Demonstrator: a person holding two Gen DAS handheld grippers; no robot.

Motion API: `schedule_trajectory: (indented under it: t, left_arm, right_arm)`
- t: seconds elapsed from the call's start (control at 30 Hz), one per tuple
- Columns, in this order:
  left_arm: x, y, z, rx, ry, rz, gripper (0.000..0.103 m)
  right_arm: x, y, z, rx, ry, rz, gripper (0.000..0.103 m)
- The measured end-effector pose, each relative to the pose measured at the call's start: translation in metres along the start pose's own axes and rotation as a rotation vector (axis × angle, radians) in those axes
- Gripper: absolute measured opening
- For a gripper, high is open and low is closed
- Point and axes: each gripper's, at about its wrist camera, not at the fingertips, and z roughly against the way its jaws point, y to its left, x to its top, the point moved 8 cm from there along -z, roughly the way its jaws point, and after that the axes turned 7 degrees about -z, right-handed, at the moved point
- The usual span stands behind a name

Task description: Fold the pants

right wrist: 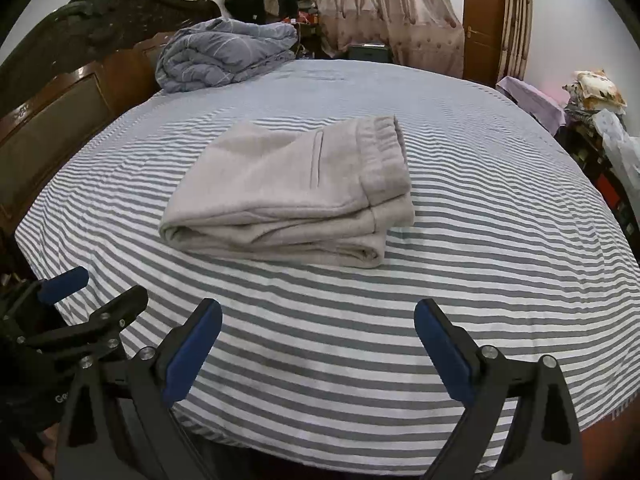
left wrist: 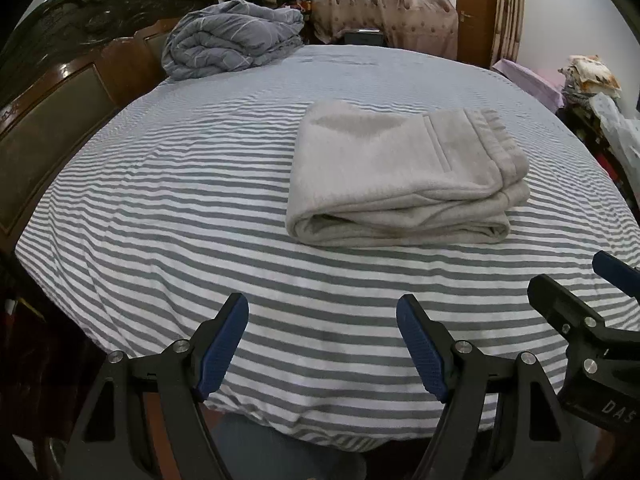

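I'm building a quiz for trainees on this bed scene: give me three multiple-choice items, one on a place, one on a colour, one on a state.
1. Where does the quilt lie?
A. by the headboard
B. on the pants
C. on the floor

2. What colour are the pants?
A. black
B. light grey
C. red

3. How do the pants lie?
A. spread flat
B. hanging
C. folded in a stack

Answers: 1 A, bundled at the bed's far corner beside the headboard; 2 B, pale grey fabric; 3 C, layers show at the near edge.
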Motion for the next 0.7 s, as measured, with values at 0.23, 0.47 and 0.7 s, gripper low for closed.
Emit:
schedule_trajectory:
  t: [0.23, 0.47, 0.7]
  left_arm:
    - [-0.008, 0.004, 0.000, 0.014, 0.015, 0.015, 0.077]
    - [-0.013, 0.006, -0.001, 0.010, 0.024, 0.022, 0.077]
    - [-0.018, 0.003, -0.003, 0.006, 0.033, 0.018, 0.077]
  right_arm:
    - [-0.007, 0.003, -0.001, -0.023, 0.015, 0.016, 0.096]
    - [-0.012, 0.005, -0.001, -0.028, 0.020, 0.031, 0.096]
    - [-0.014, 0.001, 0.000, -0.027, 0.022, 0.028, 0.096]
